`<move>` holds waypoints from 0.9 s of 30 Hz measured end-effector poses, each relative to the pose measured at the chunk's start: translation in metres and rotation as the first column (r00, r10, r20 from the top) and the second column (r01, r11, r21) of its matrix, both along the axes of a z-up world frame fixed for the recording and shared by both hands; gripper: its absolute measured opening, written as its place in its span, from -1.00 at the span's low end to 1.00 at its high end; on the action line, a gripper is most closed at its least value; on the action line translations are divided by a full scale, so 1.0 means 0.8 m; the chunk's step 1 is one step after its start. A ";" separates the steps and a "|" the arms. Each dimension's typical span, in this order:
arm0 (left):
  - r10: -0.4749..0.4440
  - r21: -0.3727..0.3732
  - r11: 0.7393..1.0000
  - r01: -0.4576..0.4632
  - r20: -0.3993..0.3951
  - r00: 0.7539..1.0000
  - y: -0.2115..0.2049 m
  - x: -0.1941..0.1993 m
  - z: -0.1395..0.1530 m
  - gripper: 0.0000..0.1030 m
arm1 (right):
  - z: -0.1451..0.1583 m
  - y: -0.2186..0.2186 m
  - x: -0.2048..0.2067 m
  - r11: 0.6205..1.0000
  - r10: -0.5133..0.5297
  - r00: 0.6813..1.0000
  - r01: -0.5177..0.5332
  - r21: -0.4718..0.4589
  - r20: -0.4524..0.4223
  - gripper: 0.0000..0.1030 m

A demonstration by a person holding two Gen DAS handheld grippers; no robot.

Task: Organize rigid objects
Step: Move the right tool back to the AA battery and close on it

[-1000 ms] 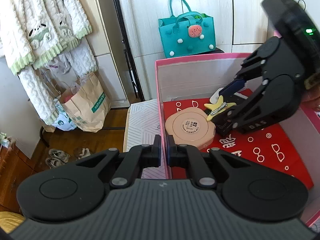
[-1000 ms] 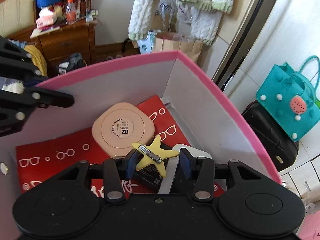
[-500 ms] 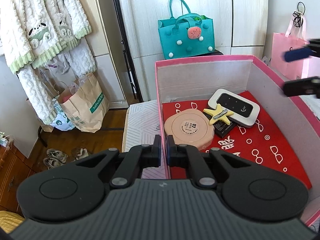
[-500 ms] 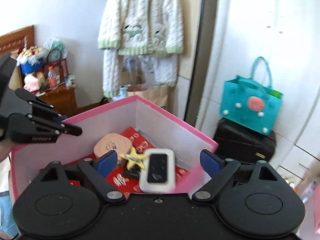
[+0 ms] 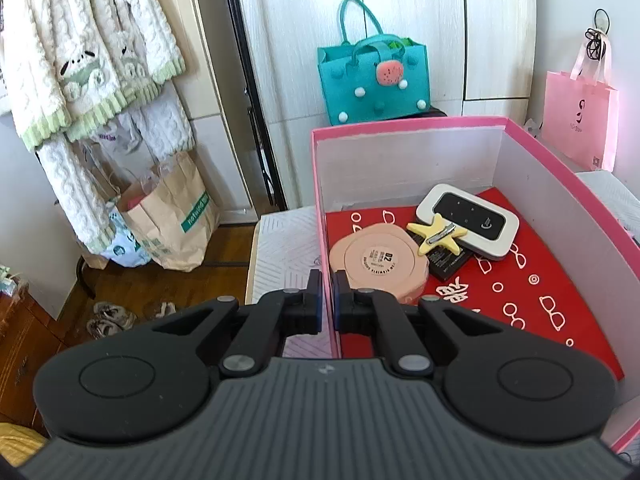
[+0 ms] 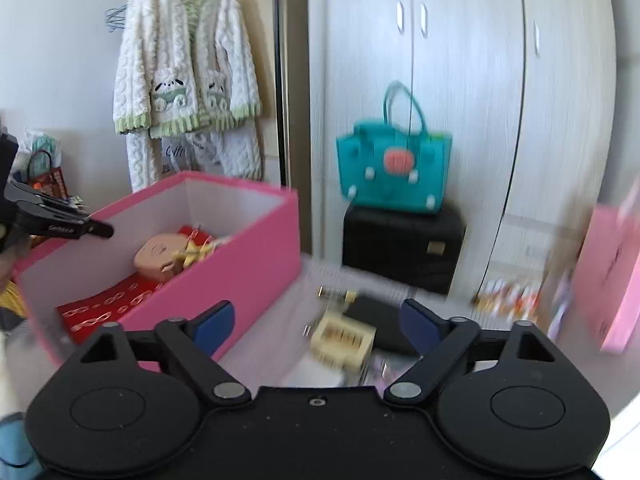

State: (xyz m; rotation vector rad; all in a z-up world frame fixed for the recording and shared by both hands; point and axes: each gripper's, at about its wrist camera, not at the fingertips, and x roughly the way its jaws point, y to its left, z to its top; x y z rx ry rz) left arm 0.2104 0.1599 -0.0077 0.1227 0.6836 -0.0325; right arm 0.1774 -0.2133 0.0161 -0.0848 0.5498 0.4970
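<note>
Pink box wall is pinched between the clenched left gripper pads; inside, near its far wall, a yellow star clip lies atop a white router; right gripper, just opened wide, holds nothing

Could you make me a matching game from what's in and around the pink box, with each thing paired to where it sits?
Things:
1. yellow star clip
2. round peach case
3. teal bag
4. left tongs

Places:
a. on a black case by the wardrobe
b. clamped on the pink box's left wall
c. on the box floor, nearest the left wall
d. resting on the white-and-black device

Pairs: 1-d, 2-c, 3-a, 4-b
</note>
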 end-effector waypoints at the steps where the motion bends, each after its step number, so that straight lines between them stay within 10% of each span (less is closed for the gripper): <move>1: 0.000 0.001 1.000 0.000 -0.001 1.000 0.000 0.001 0.000 -0.89 | -0.004 -0.004 -0.004 1.000 -0.003 1.000 0.003 0.013 -0.014 0.66; 6: -0.004 -0.011 1.000 0.004 -0.004 1.000 0.002 0.000 0.001 -0.90 | -0.049 -0.009 -0.033 0.997 0.012 0.998 -0.008 0.070 -0.062 0.25; 9: 0.003 -0.024 1.000 -0.003 -0.005 1.000 0.004 0.001 0.001 -0.89 | -0.079 0.001 -0.047 0.994 0.071 0.991 -0.062 0.087 -0.114 -0.51; 27: 0.026 -0.070 0.997 -0.025 0.013 1.000 0.006 0.003 0.001 -0.88 | -0.110 0.027 -0.043 1.000 -0.025 0.984 0.023 -0.010 -0.175 -0.76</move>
